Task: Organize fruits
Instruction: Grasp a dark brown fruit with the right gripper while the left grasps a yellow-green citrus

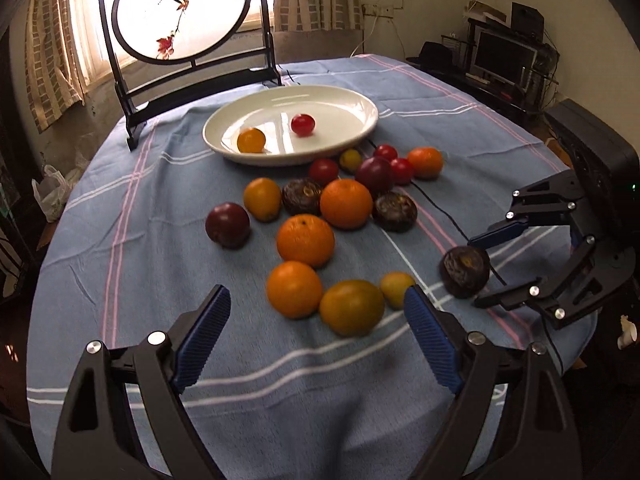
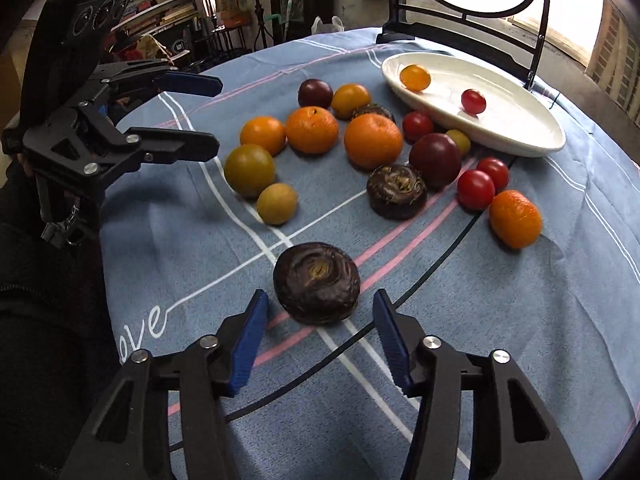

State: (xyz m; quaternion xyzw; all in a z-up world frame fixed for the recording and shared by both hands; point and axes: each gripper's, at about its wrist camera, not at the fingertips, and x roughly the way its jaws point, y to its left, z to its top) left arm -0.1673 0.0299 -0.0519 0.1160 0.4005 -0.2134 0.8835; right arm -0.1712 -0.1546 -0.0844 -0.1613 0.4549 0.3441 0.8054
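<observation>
A white plate [image 1: 352, 98] [image 2: 516, 136] at the back of the table holds a yellow cherry tomato [image 1: 251, 140] and a red one [image 1: 303, 124]. In front of it lie several loose oranges [image 1: 306, 240], dark plums [image 1: 227, 225], cherry tomatoes and brown water chestnuts. My left gripper [image 1: 317, 296] [image 2: 216, 114] hovers open over a yellow-green plum [image 1: 352, 307] and an orange [image 1: 294, 289], touching neither. My right gripper [image 2: 320, 298] [image 1: 476, 272] straddles a lone water chestnut [image 2: 317, 282] [image 1: 465, 271] on the cloth. A small gap shows at each pad.
A blue striped cloth [image 1: 120, 208] covers the round table. A dark-framed round screen [image 1: 180, 12] stands behind the plate. A thin black cable [image 1: 440, 208] runs across the cloth past the fruit. The table edge falls away near both grippers.
</observation>
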